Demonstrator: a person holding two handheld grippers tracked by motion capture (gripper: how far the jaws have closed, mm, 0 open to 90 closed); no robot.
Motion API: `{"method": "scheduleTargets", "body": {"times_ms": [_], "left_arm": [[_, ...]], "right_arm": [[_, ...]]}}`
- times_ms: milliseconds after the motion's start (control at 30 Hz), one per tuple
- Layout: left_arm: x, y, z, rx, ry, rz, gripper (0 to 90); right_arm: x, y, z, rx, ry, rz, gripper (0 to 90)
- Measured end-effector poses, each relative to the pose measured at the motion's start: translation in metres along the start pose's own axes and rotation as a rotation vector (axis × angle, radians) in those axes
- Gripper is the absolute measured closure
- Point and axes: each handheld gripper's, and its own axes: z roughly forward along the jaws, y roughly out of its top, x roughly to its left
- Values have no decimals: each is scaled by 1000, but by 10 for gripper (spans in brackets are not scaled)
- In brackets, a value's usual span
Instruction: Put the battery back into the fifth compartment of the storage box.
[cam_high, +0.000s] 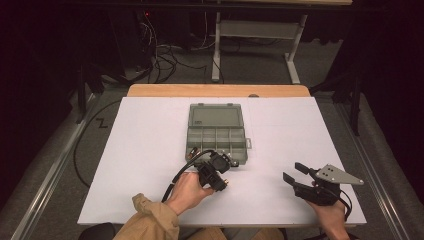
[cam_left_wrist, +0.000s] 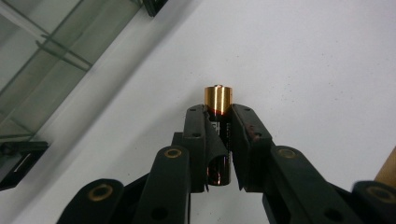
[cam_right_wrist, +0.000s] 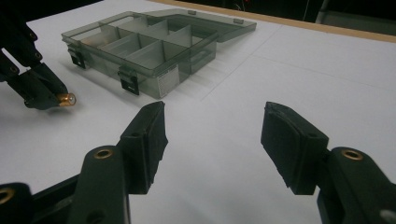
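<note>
My left gripper (cam_left_wrist: 218, 122) is shut on a battery (cam_left_wrist: 218, 99) with a black body and a copper end that sticks out past the fingertips. In the high view the left gripper (cam_high: 220, 180) hovers low over the white sheet, just in front of a grey see-through organizer box (cam_high: 243, 142). The box lies with its lid (cam_high: 216, 117) folded back, and its compartments look empty. My right gripper (cam_right_wrist: 215, 135) stands open with nothing between its jaws. It sits near the front right of the table (cam_high: 295, 172), aimed at the box (cam_right_wrist: 166, 70) and the battery (cam_right_wrist: 67, 99).
A white sheet (cam_high: 150, 150) covers the table, with a wooden edge (cam_high: 220, 90) at the back. The box's black latches (cam_right_wrist: 129, 80) face the front. Beyond the table stand a desk frame (cam_high: 295, 55) and cables (cam_high: 165, 60) on the floor.
</note>
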Motion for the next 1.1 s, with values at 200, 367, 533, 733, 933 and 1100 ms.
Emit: {"method": "scheduleTargets", "body": {"times_ms": [200,367,533,733,933,1100], "left_arm": [[3,-1,-4,-12,1,-14,763],[5,-1,-9,-22,6,-13,763],[11,0,-18,-45,12,-22,762],[18,0,-27,-60,18,-36,762],[25,4,-37,-86,22,-57,763],[33,6,-43,-99,29,-79,763]], "right_arm": [[0,0,0,-2,1,0,419],[0,0,0,-4,2,-1,419],[0,0,0,0,2,-1,419],[0,0,0,0,2,0,419],[0,0,1,1,2,0,419],[0,0,1,2,3,1,418]]}}
